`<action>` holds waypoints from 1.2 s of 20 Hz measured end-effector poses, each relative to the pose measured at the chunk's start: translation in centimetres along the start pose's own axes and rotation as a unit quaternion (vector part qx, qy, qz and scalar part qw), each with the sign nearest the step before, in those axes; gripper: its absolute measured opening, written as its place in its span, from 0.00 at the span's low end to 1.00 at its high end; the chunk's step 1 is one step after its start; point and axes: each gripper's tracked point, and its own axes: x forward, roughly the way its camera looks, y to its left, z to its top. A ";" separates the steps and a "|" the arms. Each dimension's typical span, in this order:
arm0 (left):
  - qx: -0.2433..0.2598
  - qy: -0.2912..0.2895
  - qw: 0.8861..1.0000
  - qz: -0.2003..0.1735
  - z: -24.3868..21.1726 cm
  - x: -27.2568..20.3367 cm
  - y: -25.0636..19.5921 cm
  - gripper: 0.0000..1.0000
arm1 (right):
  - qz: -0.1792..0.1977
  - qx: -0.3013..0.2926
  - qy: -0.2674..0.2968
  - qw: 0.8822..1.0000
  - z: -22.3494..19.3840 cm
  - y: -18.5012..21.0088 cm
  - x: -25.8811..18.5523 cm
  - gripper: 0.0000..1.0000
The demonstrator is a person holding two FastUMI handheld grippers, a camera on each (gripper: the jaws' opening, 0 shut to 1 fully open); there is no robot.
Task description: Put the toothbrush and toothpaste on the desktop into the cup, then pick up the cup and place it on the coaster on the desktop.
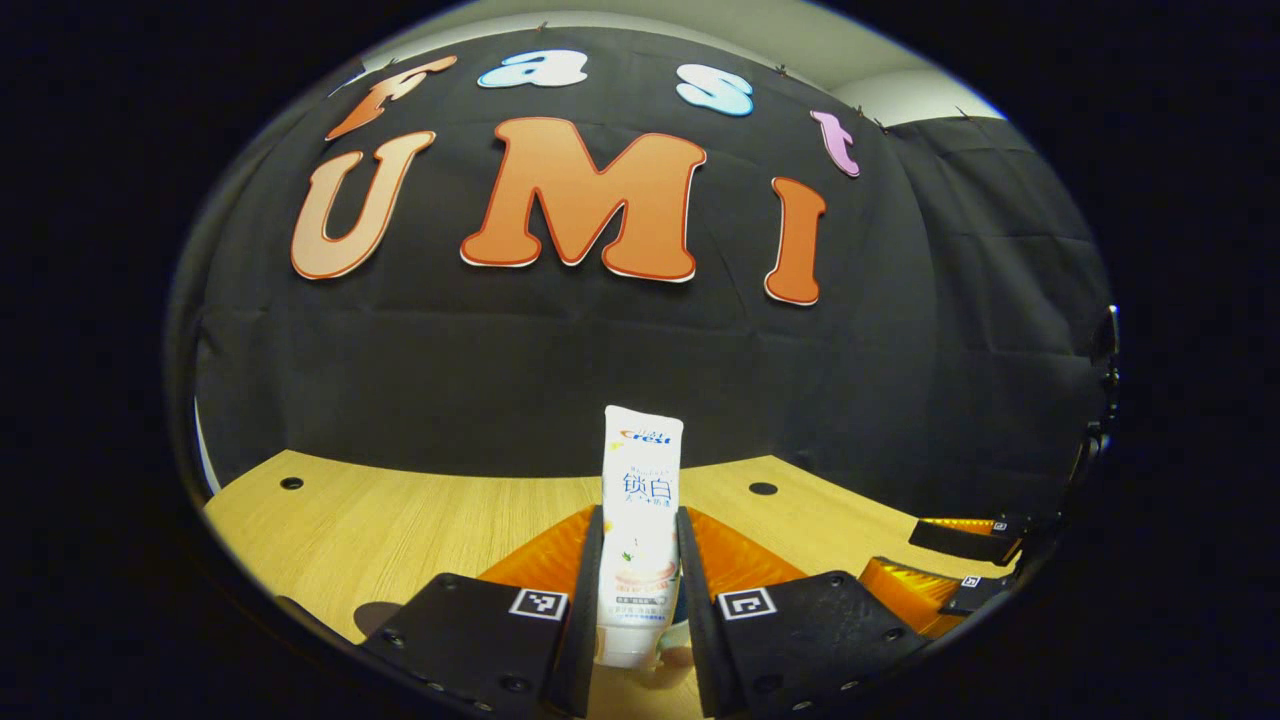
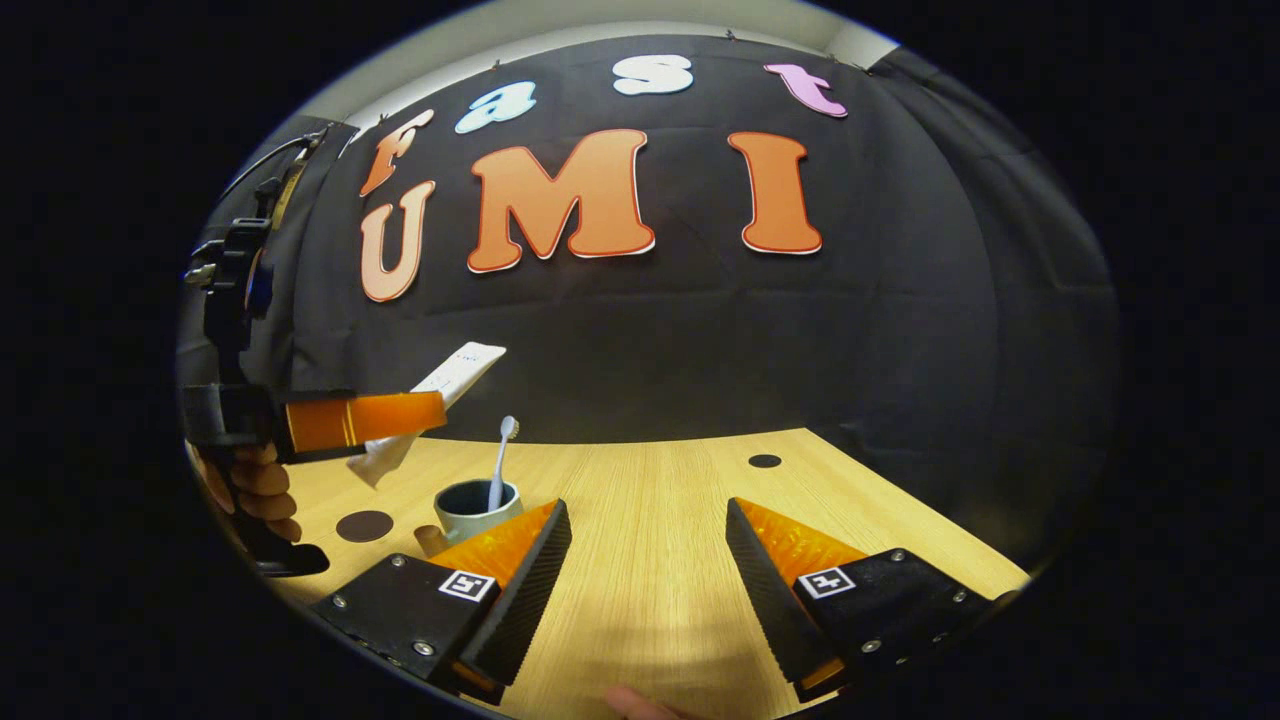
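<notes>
Low in the left gripper view, left gripper (image 1: 640, 580) squeezed on the white toothpaste (image 1: 641, 500), tube standing upright above the wooden desktop (image 1: 400, 520). In the right gripper view, right gripper (image 2: 648, 560) wide open, holding nothing. Farther, at lower left, cup (image 2: 470, 508) with toothbrush (image 2: 500, 462) standing inside. Round dark coaster (image 2: 364, 525) just left of it.

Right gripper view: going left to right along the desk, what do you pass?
The other hand-held gripper holding the toothpaste → coaster → cup with the toothbrush in it → desk hole.
</notes>
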 end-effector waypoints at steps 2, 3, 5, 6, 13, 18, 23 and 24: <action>0.008 -0.010 1.000 -0.003 0.4 1.6 -0.4 0.40 | 0.002 0.004 0.002 1.000 -0.4 -0.1 0.3 0.95; 0.006 -0.011 1.000 -0.006 0.3 2.3 -0.6 0.40 | 0.006 0.006 0.002 1.000 -0.5 0.2 0.3 0.94; 0.007 -0.003 1.000 -0.005 -0.4 3.6 -0.8 0.40 | 0.012 0.009 0.005 1.000 -0.8 0.6 0.6 0.94; 0.009 0.003 1.000 -0.004 -0.9 4.3 -0.8 0.40 | 0.012 0.009 0.008 1.000 -1.0 0.6 0.7 0.94; 0.018 0.033 0.999 0.008 -2.9 5.9 -0.1 0.41 | 0.016 -0.001 0.021 1.000 -1.6 1.2 0.7 0.95; 0.015 0.037 0.999 0.004 -2.9 5.4 -0.3 0.45 | 0.014 0.003 0.024 1.000 -1.6 1.5 0.5 0.94; 0.015 0.035 0.999 0.001 -2.2 4.0 -0.4 0.48 | 0.012 0.008 0.025 1.000 -1.2 1.9 -0.1 0.95; 0.014 0.036 0.999 0.002 -2.2 3.9 -0.2 0.52 | 0.011 0.008 0.024 1.000 -1.0 2.0 -0.2 0.95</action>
